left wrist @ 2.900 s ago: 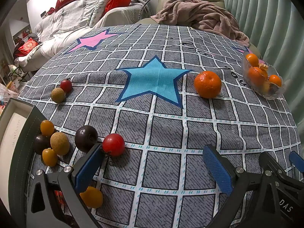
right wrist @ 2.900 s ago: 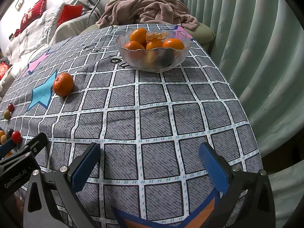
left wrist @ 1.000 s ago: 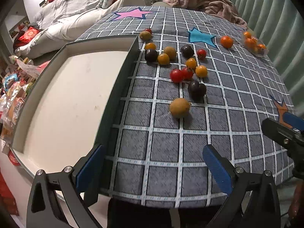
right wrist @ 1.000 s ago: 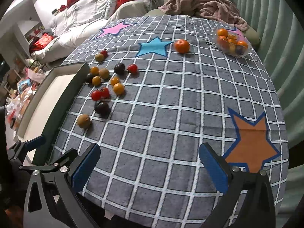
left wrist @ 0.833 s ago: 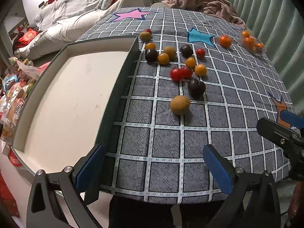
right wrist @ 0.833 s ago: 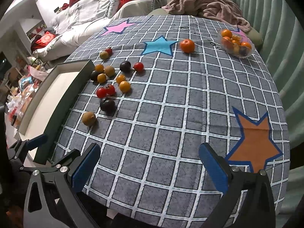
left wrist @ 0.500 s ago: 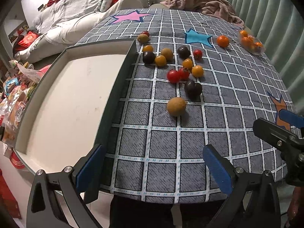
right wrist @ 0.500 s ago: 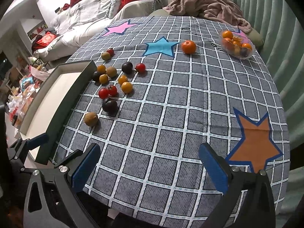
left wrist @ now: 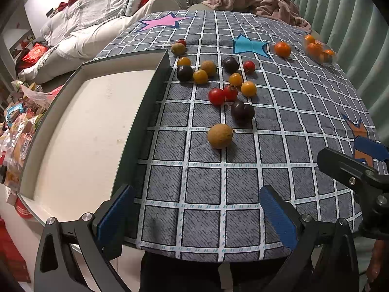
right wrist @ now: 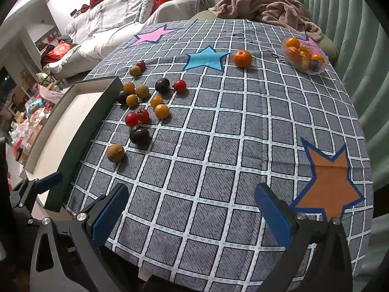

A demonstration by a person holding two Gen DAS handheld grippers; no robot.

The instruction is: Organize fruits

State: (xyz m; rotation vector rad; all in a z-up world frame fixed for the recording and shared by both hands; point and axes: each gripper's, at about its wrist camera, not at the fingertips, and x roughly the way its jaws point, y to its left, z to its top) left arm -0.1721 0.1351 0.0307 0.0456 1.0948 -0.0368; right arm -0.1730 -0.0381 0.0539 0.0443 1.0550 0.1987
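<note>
Both the left gripper (left wrist: 197,215) and right gripper (right wrist: 192,209) hang spread wide, holding nothing, above the table's near edge. Beyond, loose fruits (right wrist: 143,107) scatter right of the tray (left wrist: 80,131) (cream inside); farthest, an orange (right wrist: 242,58) near the glass bowl (right wrist: 316,69).

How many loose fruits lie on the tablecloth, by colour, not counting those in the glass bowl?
red fruits: 4
yellow-orange fruits: 4
brown fruits: 3
dark purple fruits: 3 (the nearest could be two touching)
large orange: 1
Total: 15
</note>
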